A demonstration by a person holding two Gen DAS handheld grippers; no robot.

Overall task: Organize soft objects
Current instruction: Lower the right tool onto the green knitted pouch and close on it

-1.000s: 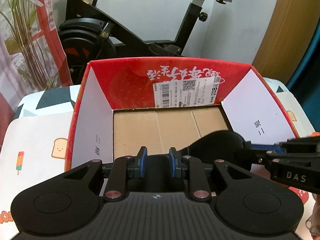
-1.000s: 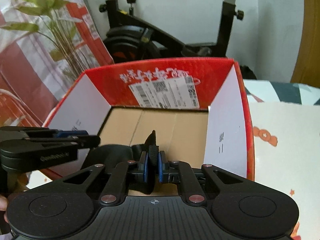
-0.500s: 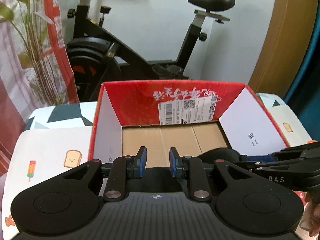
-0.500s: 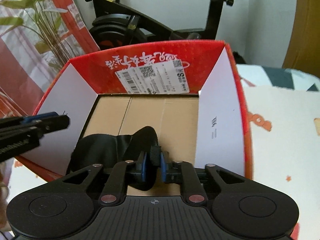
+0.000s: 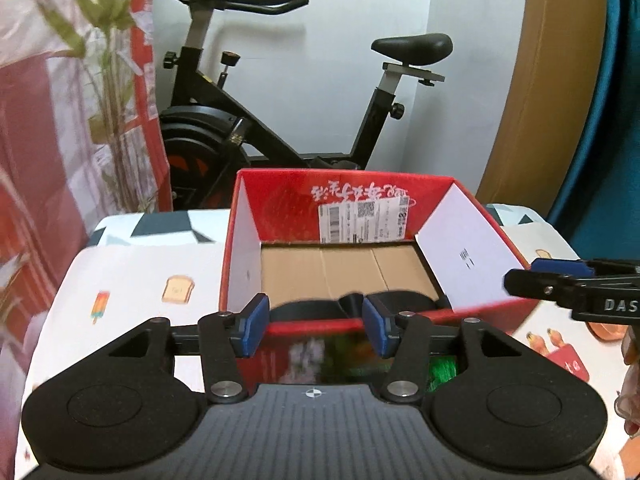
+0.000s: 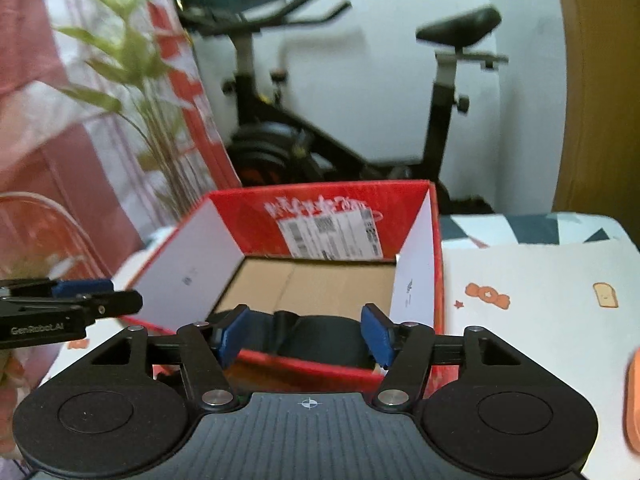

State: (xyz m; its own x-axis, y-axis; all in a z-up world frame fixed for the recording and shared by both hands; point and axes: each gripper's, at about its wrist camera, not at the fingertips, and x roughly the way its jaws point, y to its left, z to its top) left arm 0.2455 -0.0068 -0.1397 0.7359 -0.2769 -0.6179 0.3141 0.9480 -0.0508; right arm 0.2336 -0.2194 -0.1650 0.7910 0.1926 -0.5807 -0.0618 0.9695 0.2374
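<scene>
A black soft cloth point(image 5: 396, 299) lies inside the red cardboard box point(image 5: 280, 196), against its near wall; it also shows in the right wrist view point(image 6: 320, 334), in the box point(image 6: 256, 220). My left gripper point(image 5: 316, 330) is open and empty, just in front of the box's near wall. My right gripper point(image 6: 306, 334) is open and empty, also in front of the near wall. The right gripper shows at the right edge of the left wrist view point(image 5: 560, 280). The left gripper shows at the left edge of the right wrist view point(image 6: 80, 300).
The box stands on a table with a white patterned cloth point(image 5: 132, 276). An exercise bike point(image 5: 280, 128) stands behind the table. A plant point(image 6: 132, 92) and a red-and-white curtain are at the left. An orange object point(image 6: 632, 400) is at the right edge.
My right gripper has let go of the black cloth and opened. My left gripper has opened wider. Both grippers have pulled back out of the box; the cloth stays inside.
</scene>
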